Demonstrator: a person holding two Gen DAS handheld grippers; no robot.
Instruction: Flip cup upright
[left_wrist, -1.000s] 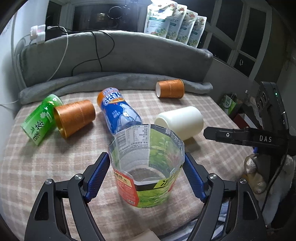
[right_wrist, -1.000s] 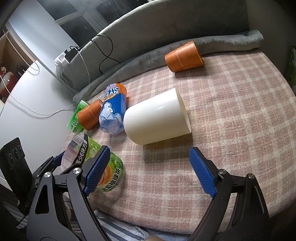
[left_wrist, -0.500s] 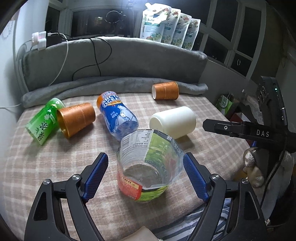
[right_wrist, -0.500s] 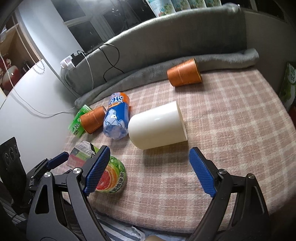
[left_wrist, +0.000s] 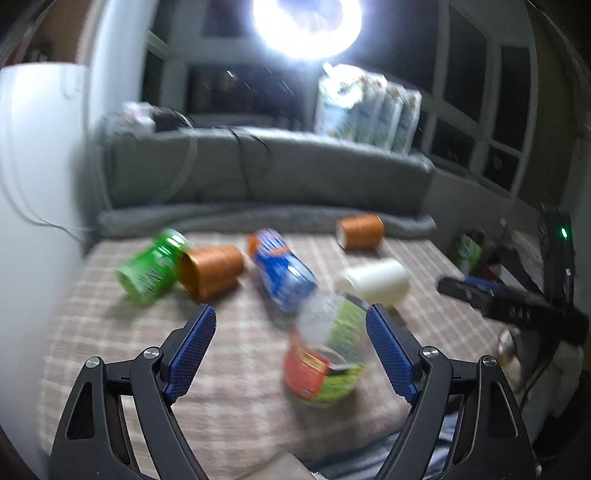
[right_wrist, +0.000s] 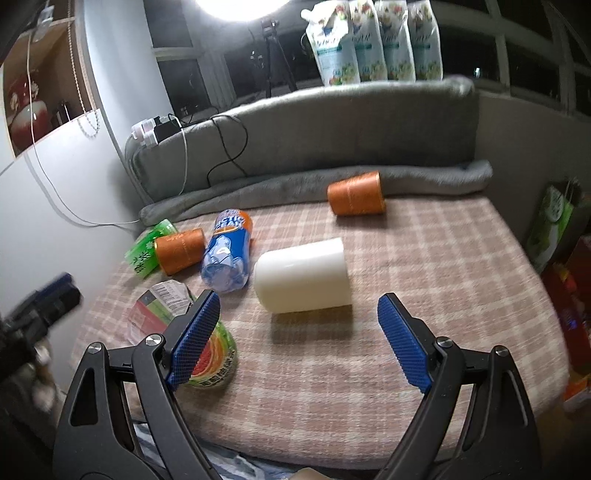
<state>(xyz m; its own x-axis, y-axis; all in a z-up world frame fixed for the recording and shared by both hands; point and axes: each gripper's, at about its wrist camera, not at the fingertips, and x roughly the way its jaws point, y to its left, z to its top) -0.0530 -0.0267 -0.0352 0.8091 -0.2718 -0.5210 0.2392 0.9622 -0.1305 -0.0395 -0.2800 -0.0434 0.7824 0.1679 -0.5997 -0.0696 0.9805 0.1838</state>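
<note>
A clear plastic cup with a green and red label (left_wrist: 327, 354) stands upright near the front edge of the checked cloth; it also shows in the right wrist view (right_wrist: 173, 317), partly behind my right gripper's left finger. My left gripper (left_wrist: 291, 354) is open and empty, drawn back from that cup. My right gripper (right_wrist: 299, 339) is open and empty, just in front of a white cup (right_wrist: 303, 280) that lies on its side. Two orange cups (right_wrist: 180, 249) (right_wrist: 355, 194), a blue cup (right_wrist: 227, 256) and a green cup (right_wrist: 149, 247) also lie on their sides.
A grey cushion (right_wrist: 314, 125) and rolled blanket (right_wrist: 424, 181) border the back of the cloth. Cables and a power strip (right_wrist: 151, 133) lie on the cushion at left. Refill pouches (right_wrist: 373, 40) stand behind it. A white wall (right_wrist: 55, 192) is on the left.
My left gripper has pulled back and up from the upright labelled cup, which now sits to its right. My right gripper has also drawn back. The left view is blurred by motion.
</note>
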